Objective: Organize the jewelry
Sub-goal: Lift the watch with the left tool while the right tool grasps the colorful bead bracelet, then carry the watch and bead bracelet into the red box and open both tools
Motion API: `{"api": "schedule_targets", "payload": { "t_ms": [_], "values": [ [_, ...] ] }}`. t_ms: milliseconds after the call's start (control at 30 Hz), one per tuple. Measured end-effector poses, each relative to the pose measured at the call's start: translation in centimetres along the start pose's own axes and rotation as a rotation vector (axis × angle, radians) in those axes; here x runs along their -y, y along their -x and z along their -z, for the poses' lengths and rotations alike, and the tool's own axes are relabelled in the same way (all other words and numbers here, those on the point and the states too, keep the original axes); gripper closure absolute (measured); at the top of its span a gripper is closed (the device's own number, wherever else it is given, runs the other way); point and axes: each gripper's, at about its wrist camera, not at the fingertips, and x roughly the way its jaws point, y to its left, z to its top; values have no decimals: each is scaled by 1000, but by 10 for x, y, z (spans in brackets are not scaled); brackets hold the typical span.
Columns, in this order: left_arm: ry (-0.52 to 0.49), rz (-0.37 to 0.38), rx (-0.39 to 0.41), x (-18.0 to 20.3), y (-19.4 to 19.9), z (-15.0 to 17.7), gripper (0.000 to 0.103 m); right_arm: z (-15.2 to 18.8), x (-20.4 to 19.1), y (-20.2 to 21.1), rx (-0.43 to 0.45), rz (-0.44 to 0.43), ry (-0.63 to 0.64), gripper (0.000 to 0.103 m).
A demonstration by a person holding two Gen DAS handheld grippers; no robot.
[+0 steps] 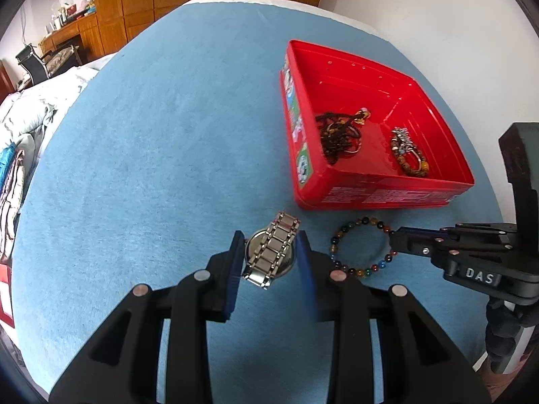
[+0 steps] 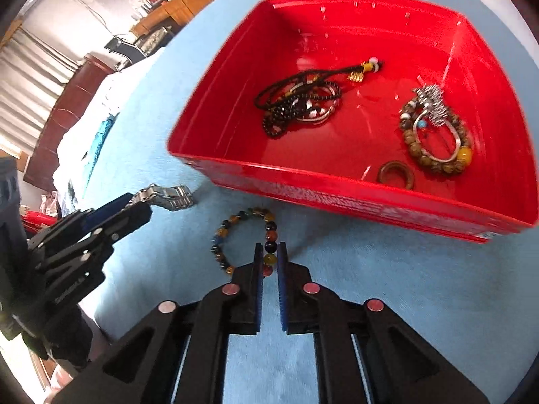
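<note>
Both grippers are working low over the blue felt-covered table, each addressing 1 of the 2 pieces lying outside the red rectangular plastic box.

The left gripper is straddling the silver metal link-band wristwatch, its blue pads sitting just beside the case on either side; whether they are pressing it cannot be told. The right gripper is reaching in level from the right, fingers narrowed around 1 side of the multicoloured round-bead bracelet, apparently pinching it.

Both pieces are lying just near of the box, presumably awaiting transfer. Inside are lying a black beaded necklace tangle, a brown bead bracelet with silver charm and a small brown ring.
</note>
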Motion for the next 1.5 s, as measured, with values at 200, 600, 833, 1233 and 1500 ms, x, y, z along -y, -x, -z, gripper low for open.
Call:
{"api": "schedule_targets", "payload": {
  "t_ms": [200,600,833,1233,1500],
  "values": [
    [-18,16,24,12,16,2,73,9,-3,31,40,29,28,96],
    [-51,35,79,42,48,-1,73,25,0,86,121,84,33,96],
    [-71,56,126,63,66,-24,73,16,0,124,172,115,49,96],
    [-75,55,111,95,34,-89,73,-48,14,142,239,164,25,96],
    [-79,28,49,95,-17,-108,73,-74,37,99,190,156,10,96]
  ]
}}
